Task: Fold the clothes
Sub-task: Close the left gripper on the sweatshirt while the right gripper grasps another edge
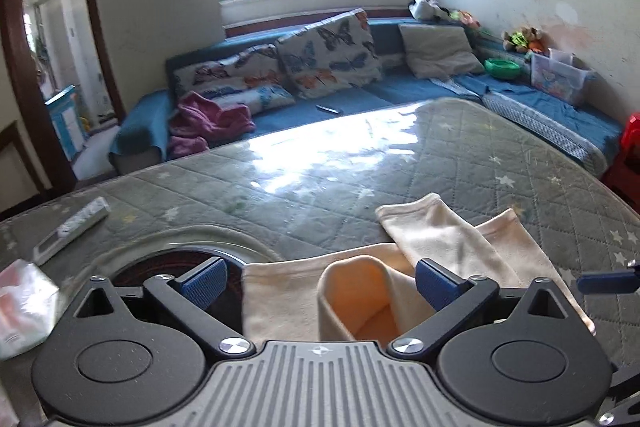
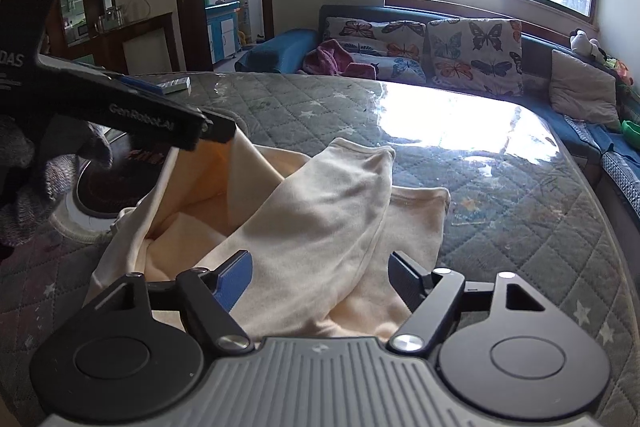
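Cream garment (image 2: 320, 195) rumpled, sleeves crossed, left tool (image 1: 320, 285) and right tool (image 2: 320, 277) both spread

**Soft cloth, glossy cover, matt plastic**

The garment (image 2: 320, 195) is soft cream cloth, matt and faintly fuzzy. The table (image 1: 320, 163) wears quilted grey fabric under a glossy clear sheet. The left gripper (image 1: 320, 287) is matt black plastic with ribbed blue pads (image 1: 204, 281) and shiny metal screws.

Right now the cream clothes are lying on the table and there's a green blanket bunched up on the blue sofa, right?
Almost. The blanket bunched on the blue sofa is pink, not green, as the left wrist view shows. The cream clothes do lie on the table.
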### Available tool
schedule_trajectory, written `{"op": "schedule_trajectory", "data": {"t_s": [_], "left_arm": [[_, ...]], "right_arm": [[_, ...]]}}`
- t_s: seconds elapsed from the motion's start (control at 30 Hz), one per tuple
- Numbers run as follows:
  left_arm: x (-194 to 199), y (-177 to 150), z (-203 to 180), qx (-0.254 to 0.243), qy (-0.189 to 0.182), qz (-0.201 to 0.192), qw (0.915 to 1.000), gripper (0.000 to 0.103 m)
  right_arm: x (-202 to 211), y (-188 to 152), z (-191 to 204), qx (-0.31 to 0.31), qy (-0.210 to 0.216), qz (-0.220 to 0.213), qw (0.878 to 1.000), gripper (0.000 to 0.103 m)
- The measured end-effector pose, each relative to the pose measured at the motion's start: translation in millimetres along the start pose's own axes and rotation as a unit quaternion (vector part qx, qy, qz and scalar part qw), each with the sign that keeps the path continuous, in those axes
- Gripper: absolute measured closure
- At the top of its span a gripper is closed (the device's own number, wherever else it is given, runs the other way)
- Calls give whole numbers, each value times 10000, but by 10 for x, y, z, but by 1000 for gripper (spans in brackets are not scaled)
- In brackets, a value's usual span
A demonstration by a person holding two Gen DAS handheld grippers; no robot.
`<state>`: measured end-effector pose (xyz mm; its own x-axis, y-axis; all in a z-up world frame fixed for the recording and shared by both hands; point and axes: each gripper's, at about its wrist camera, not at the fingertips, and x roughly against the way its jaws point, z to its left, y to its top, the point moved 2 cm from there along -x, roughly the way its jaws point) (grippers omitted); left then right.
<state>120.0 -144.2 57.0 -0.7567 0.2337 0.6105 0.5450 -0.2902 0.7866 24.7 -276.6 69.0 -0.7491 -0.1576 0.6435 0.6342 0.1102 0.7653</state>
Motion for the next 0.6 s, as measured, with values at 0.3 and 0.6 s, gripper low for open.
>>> {"op": "schedule_trajectory", "data": {"t_s": [0.3,0.6], "left_arm": [[-205,-73,52,249,-799,207,9963,91],[165,-193,328,920,-631,-307,9933,94]], "right_arm": [[-163,170,-127,-33,-41,28,10000,32],[-519,489,-153,-32,93,129,9999,40]]}}
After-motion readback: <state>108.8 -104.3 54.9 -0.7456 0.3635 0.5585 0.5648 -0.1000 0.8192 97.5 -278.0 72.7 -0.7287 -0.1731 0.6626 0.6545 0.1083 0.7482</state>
